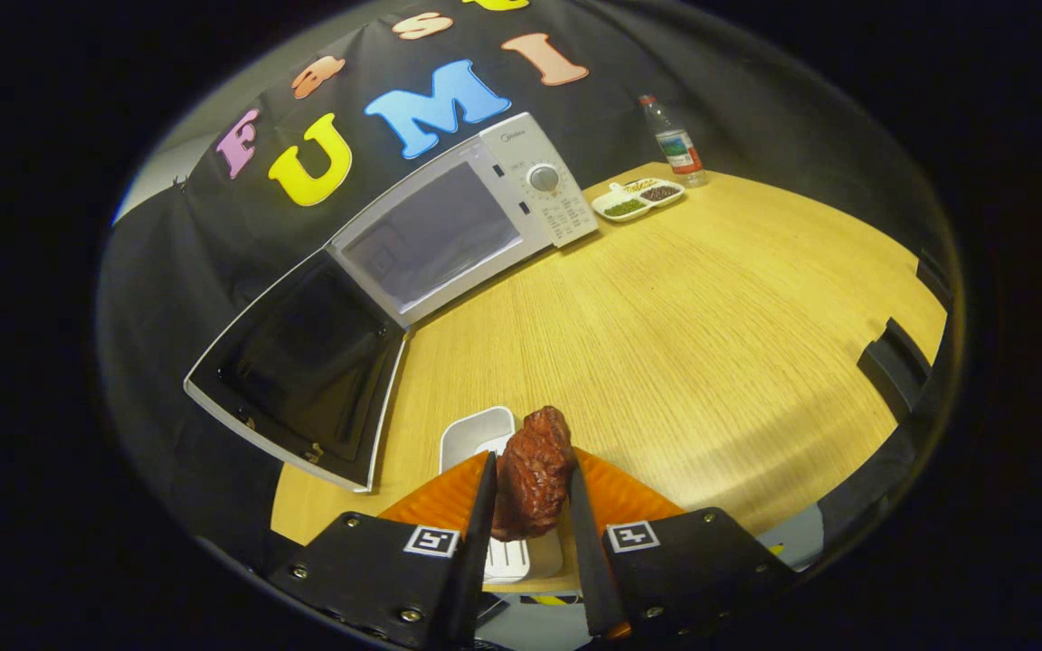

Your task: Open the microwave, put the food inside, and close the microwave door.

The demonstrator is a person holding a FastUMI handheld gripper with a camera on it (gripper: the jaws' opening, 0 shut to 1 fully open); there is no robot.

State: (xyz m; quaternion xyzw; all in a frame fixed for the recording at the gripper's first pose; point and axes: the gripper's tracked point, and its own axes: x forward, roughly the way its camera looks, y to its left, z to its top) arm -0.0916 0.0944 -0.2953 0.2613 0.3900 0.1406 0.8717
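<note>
**Meat in the claw, microwave door already open**

Pinched between both fingers of the claw (530, 493) is a chunk of reddish-brown braised meat (535, 484), lifted above a white tray (478, 434) on the wooden counter (711, 325). Well beyond the fingers stands the white microwave (476, 212), its door (304, 362) swung fully open and its cavity facing the claw. Opening looks done; the food is picked up but not yet inside, and closing the door remains. A divided snack dish (639, 197) and a water bottle (673, 140) sit just past the microwave
</note>
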